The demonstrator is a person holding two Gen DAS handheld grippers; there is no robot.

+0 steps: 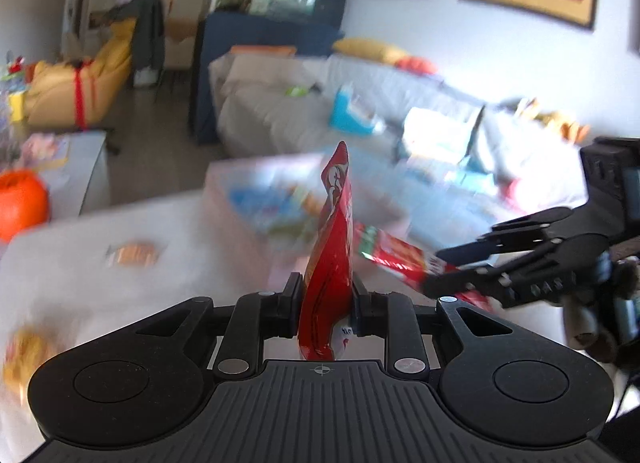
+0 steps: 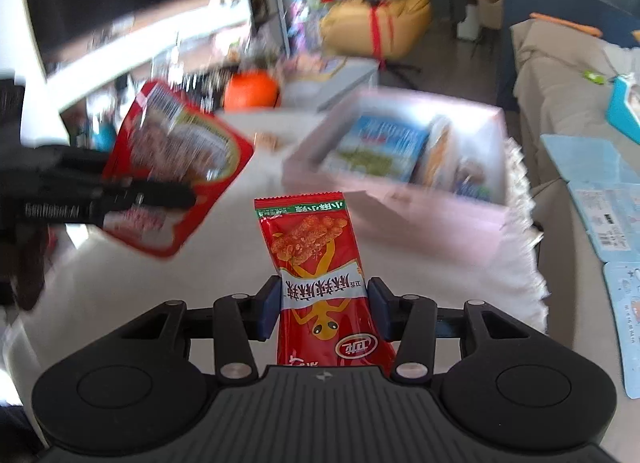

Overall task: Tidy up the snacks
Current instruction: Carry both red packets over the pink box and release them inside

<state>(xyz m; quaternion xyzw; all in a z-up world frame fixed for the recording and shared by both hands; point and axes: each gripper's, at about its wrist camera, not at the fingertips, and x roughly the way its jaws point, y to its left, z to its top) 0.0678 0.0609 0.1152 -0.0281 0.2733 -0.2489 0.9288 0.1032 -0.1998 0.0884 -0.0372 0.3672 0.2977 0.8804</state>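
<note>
Listing near to far, with the pale pink open storage box point(image 2: 404, 187) as landmark throughout.

Item 1. Narrow red foil snack packet with a yellow lizard figure and a green top band point(image 2: 320, 279). Clamped between the blue pads of the right hand-held gripper point(image 2: 324, 309), which presses on its lower half. It is held above the white worktop point(image 2: 224, 263), on the near side of the box. Long axis runs straight away from the gripper; the crimped green end points toward the box and the logo end lies back by the gripper body. Judged light, soft and crinkly, the film slippery, the contents probably crushable. The best hold is across the flat middle, as here, with gentle pressure.

Item 2. Wider red flat pouch with a printed food picture point(image 2: 176, 171). Pinched by the left hand-held gripper point(image 1: 325, 295), whose jaws are drawn close on it. It is held in the air to the left of the box and nearer than it. In the left wrist view it point(image 1: 330, 259) stands edge-on, its long axis rising up and away, the free end toward the box. Judged light, thin and floppy, so grip it near an edge seal.

Item 3. The box holds blue-and-white packets point(image 2: 380, 147).

Item 4. Loose orange wrapped snacks point(image 1: 132, 254) lie on the worktop left of the box, blurred.
</note>
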